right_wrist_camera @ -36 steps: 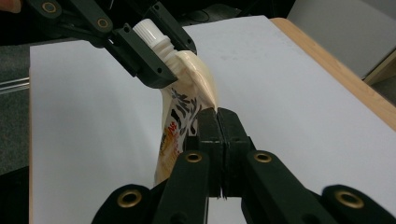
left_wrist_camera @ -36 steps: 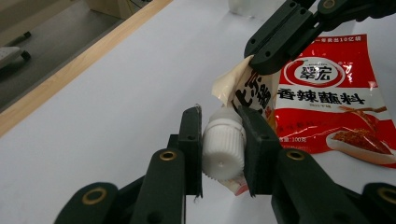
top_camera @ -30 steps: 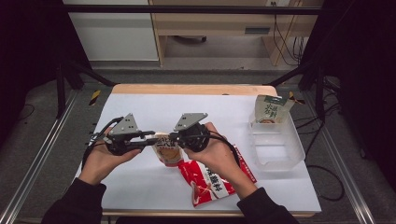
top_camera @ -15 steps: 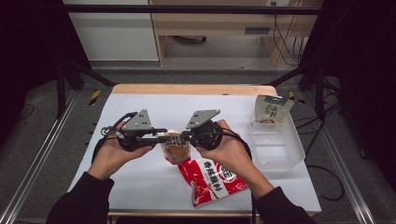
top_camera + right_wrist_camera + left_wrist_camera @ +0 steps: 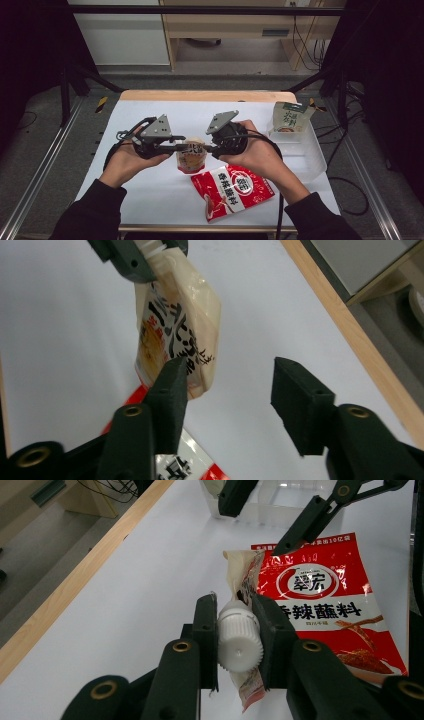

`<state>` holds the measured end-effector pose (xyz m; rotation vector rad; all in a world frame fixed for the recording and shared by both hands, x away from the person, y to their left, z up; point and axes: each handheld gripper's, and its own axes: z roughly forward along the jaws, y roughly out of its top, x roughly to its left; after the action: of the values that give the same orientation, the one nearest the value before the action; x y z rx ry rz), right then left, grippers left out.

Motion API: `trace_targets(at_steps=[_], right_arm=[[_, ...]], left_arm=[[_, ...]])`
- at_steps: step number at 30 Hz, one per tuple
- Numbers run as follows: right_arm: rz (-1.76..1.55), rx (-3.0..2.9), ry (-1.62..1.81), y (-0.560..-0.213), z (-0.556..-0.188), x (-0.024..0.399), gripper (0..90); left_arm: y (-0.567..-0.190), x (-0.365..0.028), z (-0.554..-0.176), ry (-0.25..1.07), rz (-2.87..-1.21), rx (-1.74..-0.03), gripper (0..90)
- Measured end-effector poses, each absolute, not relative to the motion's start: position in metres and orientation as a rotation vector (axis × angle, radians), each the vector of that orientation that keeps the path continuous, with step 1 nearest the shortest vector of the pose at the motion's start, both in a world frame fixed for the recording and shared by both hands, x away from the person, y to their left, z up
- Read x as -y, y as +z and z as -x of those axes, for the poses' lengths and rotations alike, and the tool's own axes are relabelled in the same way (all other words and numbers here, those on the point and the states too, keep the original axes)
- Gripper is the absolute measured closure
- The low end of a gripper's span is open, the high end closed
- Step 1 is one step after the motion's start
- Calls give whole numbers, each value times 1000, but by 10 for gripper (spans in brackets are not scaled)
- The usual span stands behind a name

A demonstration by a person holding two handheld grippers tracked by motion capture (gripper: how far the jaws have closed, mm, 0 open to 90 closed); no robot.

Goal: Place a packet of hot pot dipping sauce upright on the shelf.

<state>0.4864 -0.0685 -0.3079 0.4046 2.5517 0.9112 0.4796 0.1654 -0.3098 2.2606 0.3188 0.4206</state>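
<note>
Above the middle of the white table, I hold a small beige spouted pouch in the air between my two grippers. My left gripper is clamped on the pouch's white ribbed cap, one black jaw pressing each side, and the pouch hangs from that grip. My right gripper has just been opening: its jaws now stand apart with a clear gap, and nothing is pinched between them. In the right gripper view the pouch's lower edge sits just beside one jaw, with the other jaw well clear of it. Beneath the pouch, a red seasoning packet lies flat on the table, near my right hand. A clear plastic bin stands at the table's right side, with a pale green-topped pouch standing upright at its far end.
</note>
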Motion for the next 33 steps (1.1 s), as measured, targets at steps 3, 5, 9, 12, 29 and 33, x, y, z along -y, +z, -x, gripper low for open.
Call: trace_targets(at_steps=[3, 5, 9, 12, 29, 33], right_arm=[[-334, -2574, 826, -305, -486, 67, 372], [-291, -2587, 779, -303, -486, 64, 340], [-236, -2634, 708, -298, -486, 60, 280], [-199, -2673, 680, -296, -489, 58, 250], [-100, -2795, 620, -307, -497, 47, 558], [-78, -2814, 618, -307, -496, 47, 686]], left_arm=[[-310, -162, -480, 414, -2261, -309, 736], [-310, -160, -480, 407, -2258, -295, 736], [-310, -156, -479, 395, -2259, -276, 736], [-311, -153, -478, 392, -2268, -256, 736], [-313, -143, -473, 365, -2270, -203, 736], [-314, -142, -473, 362, -2267, -203, 735]])
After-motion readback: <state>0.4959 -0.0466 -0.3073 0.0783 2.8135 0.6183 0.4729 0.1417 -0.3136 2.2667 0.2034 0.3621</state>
